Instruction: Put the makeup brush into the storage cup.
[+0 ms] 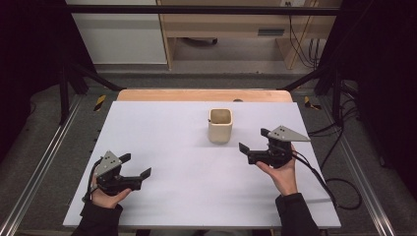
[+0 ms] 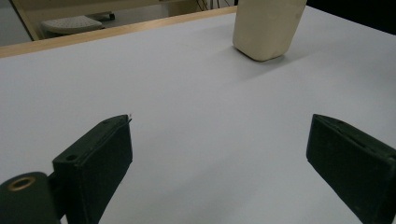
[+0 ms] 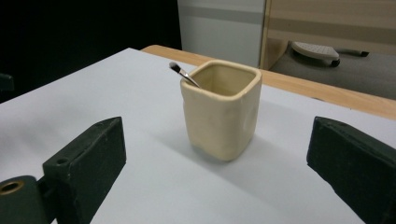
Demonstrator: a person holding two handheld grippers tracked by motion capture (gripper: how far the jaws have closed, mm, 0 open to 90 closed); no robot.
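A cream square cup (image 1: 220,125) stands upright on the white table sheet (image 1: 177,147), right of centre. In the right gripper view the cup (image 3: 223,109) holds a thin brush (image 3: 180,71) whose dark tip leans out over the rim. My right gripper (image 1: 253,139) hovers just right of the cup, open; that gripper (image 3: 217,135) has its jaws wide apart, with the cup farther off between them and untouched. My left gripper (image 1: 136,165) rests open near the front left of the sheet. From the left gripper (image 2: 219,123) the cup (image 2: 266,28) stands far ahead.
A wooden table edge (image 1: 204,95) runs behind the sheet. Metal frame rails (image 1: 44,162) flank both sides. A black cable (image 1: 319,179) trails from the right gripper over the sheet's right edge. Wooden furniture (image 1: 231,24) stands on the floor beyond.
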